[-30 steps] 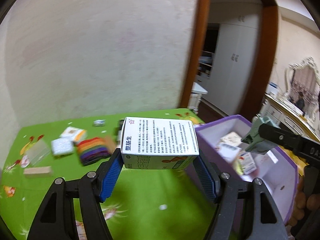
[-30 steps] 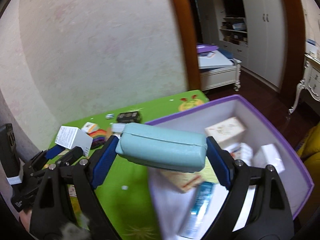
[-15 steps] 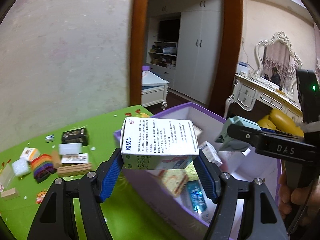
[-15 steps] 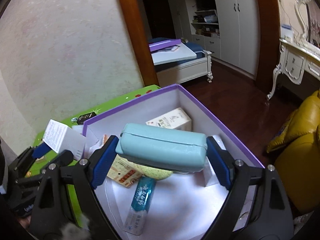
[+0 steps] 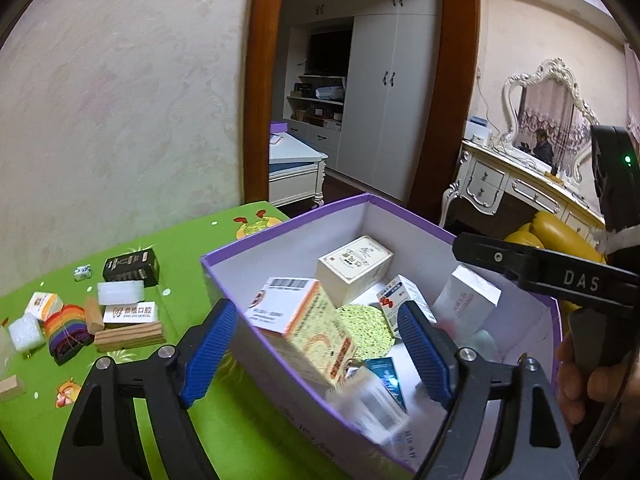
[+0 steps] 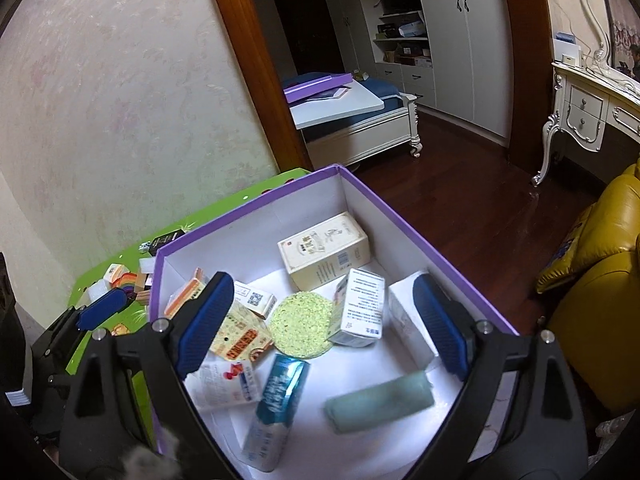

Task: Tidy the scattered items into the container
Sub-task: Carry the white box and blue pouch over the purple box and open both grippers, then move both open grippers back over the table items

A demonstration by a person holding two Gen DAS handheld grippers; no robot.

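Note:
A purple-rimmed white box (image 5: 280, 232) (image 6: 248, 204) stands on the green table and holds several cartons, a green sponge (image 6: 300, 322) and a blue tube (image 6: 276, 396). My left gripper (image 5: 316, 348) is open and empty above the box's near wall. A blurred white carton (image 5: 372, 404) lies just below it inside the box. My right gripper (image 6: 324, 324) is open and empty over the box. A teal pouch (image 6: 380, 402), blurred, lies on the box floor below it.
On the green table (image 5: 168, 240) left of the box lie a black box (image 5: 130, 266), white cartons (image 5: 128, 312), a rainbow-striped stack (image 5: 66, 332), wooden blocks (image 5: 130, 336) and foam pieces (image 5: 26, 332). The table's far edge meets the wall. A yellow sofa (image 6: 600, 280) stands to the right.
Both grippers have opened over the box. The white carton has dropped out of the left gripper and the teal pouch out of the right; both now lie in the box.

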